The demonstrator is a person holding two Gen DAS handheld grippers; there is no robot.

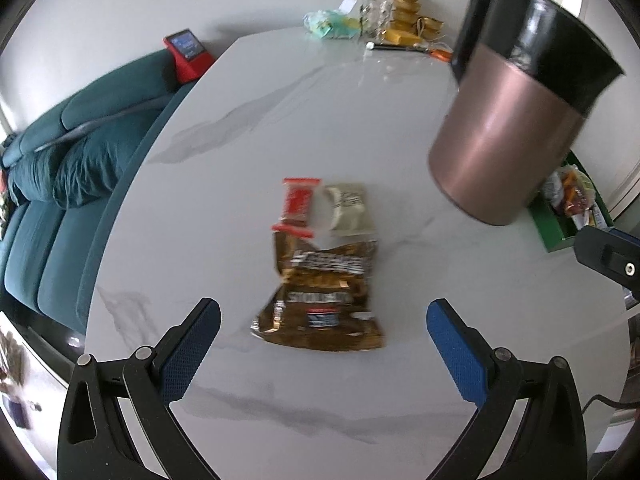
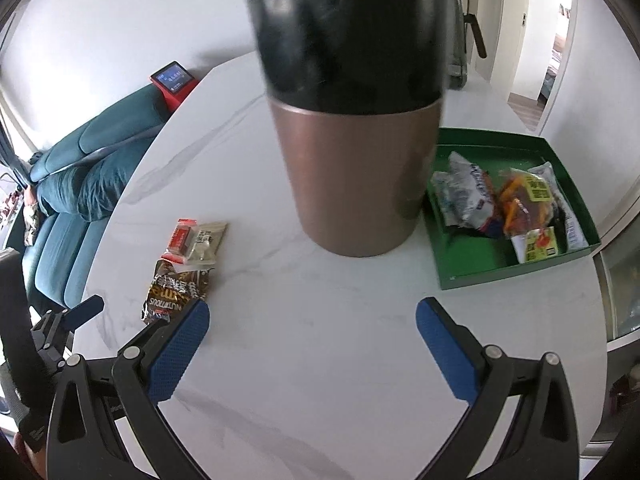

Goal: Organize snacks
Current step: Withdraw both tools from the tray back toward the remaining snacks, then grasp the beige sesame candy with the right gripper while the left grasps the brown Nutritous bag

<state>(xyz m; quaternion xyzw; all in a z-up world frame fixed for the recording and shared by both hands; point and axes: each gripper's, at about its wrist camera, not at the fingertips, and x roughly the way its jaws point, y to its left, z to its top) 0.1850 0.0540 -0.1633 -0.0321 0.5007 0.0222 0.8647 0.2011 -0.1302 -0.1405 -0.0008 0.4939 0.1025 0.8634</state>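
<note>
Judging by green tray (image 2: 472,276) already holding several packets (image 2: 500,200), roughly halfway: brown snack bag (image 1: 320,300), red bar (image 1: 297,204), beige sachet (image 1: 350,210) left on marble table (image 1: 280,120). Left gripper (image 1: 324,344) and right gripper (image 2: 312,344) both spread, empty.

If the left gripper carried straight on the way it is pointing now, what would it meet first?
Most likely the brown snack bag, which lies on the table directly ahead of the open left gripper, centred between its fingers. The red packet and beige packet sit just beyond it. Height above the table is unclear.
</note>
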